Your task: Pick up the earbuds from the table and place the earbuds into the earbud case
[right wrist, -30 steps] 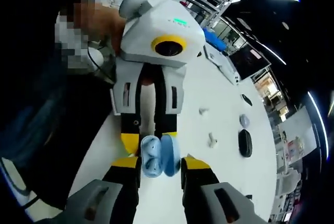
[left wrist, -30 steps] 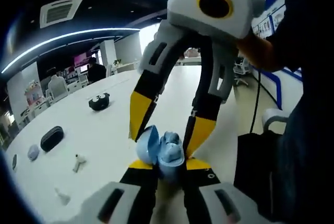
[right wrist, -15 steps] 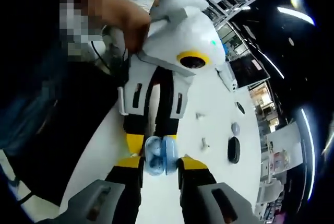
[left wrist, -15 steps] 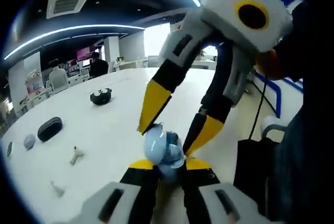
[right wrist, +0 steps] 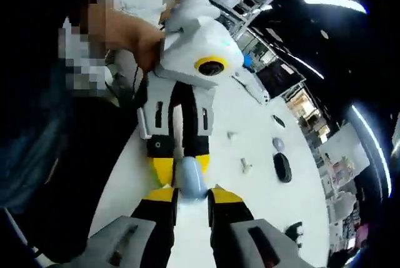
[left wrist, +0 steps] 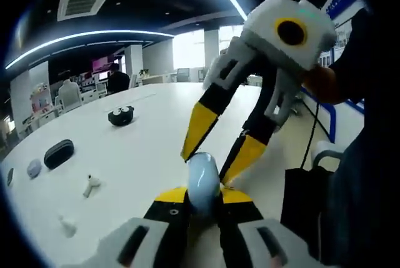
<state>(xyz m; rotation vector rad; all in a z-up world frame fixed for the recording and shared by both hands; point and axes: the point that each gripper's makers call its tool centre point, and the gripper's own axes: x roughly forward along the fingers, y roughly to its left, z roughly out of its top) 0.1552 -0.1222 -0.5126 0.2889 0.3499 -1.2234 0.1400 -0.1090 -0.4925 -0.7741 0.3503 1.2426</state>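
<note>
On the white counter (left wrist: 144, 149), going left to right in the left gripper view, lie a small grey-blue case (left wrist: 34, 168), a black oval case (left wrist: 59, 153), 2 loose white earbuds (left wrist: 91, 184) and a black round object (left wrist: 120, 115). Right of those, the left gripper (left wrist: 201, 198) has its jaws clamped on the light blue earbud case (left wrist: 203, 180), lid shut, held above the counter. The right gripper (left wrist: 222, 155) points its yellow-tipped jaws at the case, spread apart around its top.
</note>
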